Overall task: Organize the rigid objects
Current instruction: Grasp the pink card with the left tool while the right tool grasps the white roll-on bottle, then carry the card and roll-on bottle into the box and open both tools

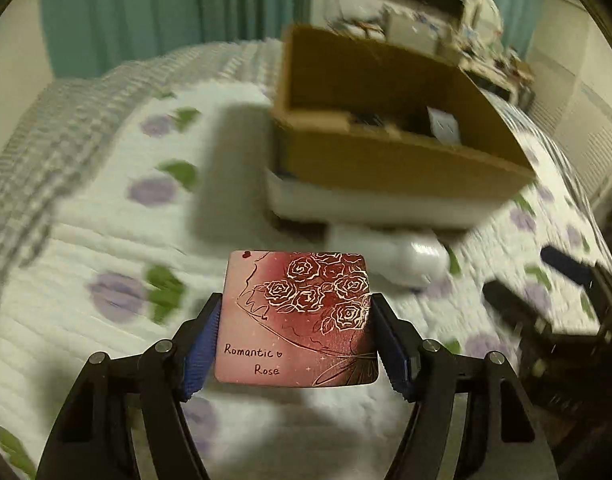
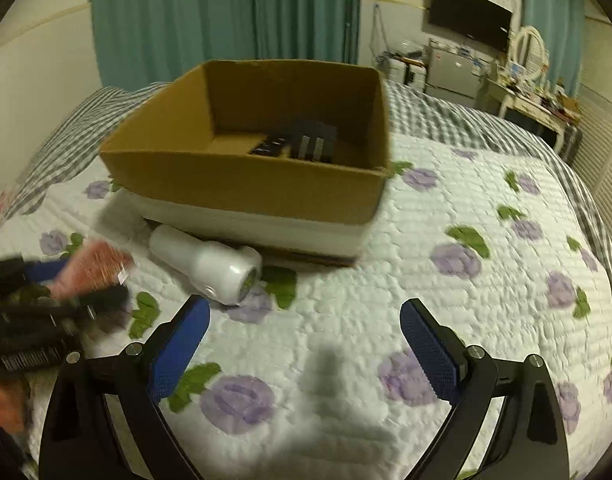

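My left gripper (image 1: 296, 320) is shut on a flat pink-red "Romantic Rose" tin (image 1: 296, 316) and holds it above the quilt, short of the open cardboard box (image 1: 386, 160). The tin shows blurred at the left of the right wrist view (image 2: 94, 268), in the left gripper (image 2: 86, 284). My right gripper (image 2: 304, 320) is open and empty over the quilt in front of the box (image 2: 246, 192). A white flashlight (image 2: 210, 266) lies on the quilt against the box's front, also in the left wrist view (image 1: 418, 260). Dark objects (image 2: 298, 144) lie inside the box.
The box rests on a white base (image 2: 258, 232) on a bed with a white flowered quilt (image 2: 486, 300). Teal curtains (image 2: 226, 20) hang behind. A desk with clutter (image 2: 526, 96) and a wall TV (image 2: 470, 16) stand at the back right.
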### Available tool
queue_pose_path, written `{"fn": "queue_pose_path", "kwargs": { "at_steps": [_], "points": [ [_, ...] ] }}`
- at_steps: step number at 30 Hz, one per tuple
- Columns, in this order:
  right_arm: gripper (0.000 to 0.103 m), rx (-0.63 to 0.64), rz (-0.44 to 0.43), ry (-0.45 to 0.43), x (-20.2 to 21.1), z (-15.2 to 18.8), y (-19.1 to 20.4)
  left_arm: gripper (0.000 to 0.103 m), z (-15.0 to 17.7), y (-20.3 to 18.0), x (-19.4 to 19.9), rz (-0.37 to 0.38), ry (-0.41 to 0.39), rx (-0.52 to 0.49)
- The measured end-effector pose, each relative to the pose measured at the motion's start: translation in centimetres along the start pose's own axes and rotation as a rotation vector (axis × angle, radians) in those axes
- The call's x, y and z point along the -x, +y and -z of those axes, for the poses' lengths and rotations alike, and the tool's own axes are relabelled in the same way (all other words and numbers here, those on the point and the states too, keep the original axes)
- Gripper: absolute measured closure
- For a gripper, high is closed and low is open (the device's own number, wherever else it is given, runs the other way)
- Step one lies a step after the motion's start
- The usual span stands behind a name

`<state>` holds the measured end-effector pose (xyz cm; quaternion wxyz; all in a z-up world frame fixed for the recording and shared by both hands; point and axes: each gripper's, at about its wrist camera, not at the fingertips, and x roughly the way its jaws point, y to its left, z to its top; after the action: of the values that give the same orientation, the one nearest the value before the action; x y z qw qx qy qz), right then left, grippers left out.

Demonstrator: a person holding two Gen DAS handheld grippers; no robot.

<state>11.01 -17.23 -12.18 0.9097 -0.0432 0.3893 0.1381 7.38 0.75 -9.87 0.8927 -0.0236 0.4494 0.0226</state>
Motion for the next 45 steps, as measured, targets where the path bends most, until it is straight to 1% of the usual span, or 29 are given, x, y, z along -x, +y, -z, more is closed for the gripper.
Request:
{"fn": "queue_pose_path", "kwargs": {
  "at_steps": [1,3,4,6,9,11,12,14,17,18,19,21,25,31,34,38,41,45],
  "points": [
    [0.006,0.024,-0.011,0.004,-0.4,-0.3,0.7,0.031,-0.5,0.7,0.1,-0.015,-0.014,0.015],
    [0.007,0.064,-0.013,0.018,-1.5,-0.8,1.9,0.031,-1.0,1.2,-0.4,-0.026,-0.016,0.032],
    [0.010,0.083,-0.023,0.037,-2.3,-1.0,2.6,0.031,-1.5,1.2,-0.8,-0.031,-0.013,0.038],
    [0.013,0.121,-0.033,0.074,-3.7,-1.5,3.7,0.031,-1.7,1.0,-1.5,-0.044,-0.006,0.040],
    [0.014,0.182,-0.039,0.120,-5.9,-1.9,5.3,0.031,-1.4,1.5,-2.0,-0.057,0.001,0.048],
    [0.014,0.211,-0.018,0.157,-7.6,-2.1,6.2,0.031,-1.4,2.0,-2.4,-0.056,0.006,0.071],
    [0.018,0.219,0.004,0.176,-8.3,-2.2,6.5,0.031,-1.5,2.1,-2.7,-0.052,0.010,0.076],
    [0.026,0.236,0.011,0.206,-9.7,-2.6,7.2,0.031,-1.4,2.4,-3.1,-0.052,0.017,0.084],
    [0.029,0.242,0.035,0.209,-10.4,-2.7,7.6,0.031,-1.2,3.1,-3.8,-0.051,0.032,0.091],
    [0.032,0.246,0.040,0.201,-10.3,-2.6,7.7,0.031,-1.2,3.2,-4.0,-0.052,0.036,0.094],
    [0.037,0.252,0.043,0.195,-10.0,-2.4,7.7,0.031,-1.1,3.3,-4.1,-0.053,0.040,0.098],
    [0.040,0.258,0.047,0.187,-9.2,-2.1,7.8,0.031,-1.0,3.3,-4.1,-0.051,0.044,0.099],
    [0.042,0.211,0.027,0.156,-6.3,-1.7,7.1,0.031,-1.0,2.9,-3.0,-0.027,0.032,0.086],
    [0.042,0.167,0.048,0.116,-1.2,-1.5,6.3,0.031,-0.9,2.0,0.7,0.000,-0.017,0.067],
    [0.042,0.163,0.070,0.075,1.5,-2.7,5.8,0.031,-1.1,1.2,3.0,0.014,-0.050,0.043],
    [0.042,0.150,0.094,0.022,5.2,-4.6,5.4,0.031,-2.1,0.6,6.4,0.036,-0.109,0.027],
    [0.042,0.129,0.097,-0.021,8.0,-6.1,4.5,0.031,-3.7,0.0,8.7,0.049,-0.157,0.007],
    [0.042,0.095,0.094,-0.066,10.0,-8.2,3.6,0.031,-6.1,-0.9,10.7,0.077,-0.209,-0.023]
  ]
}}
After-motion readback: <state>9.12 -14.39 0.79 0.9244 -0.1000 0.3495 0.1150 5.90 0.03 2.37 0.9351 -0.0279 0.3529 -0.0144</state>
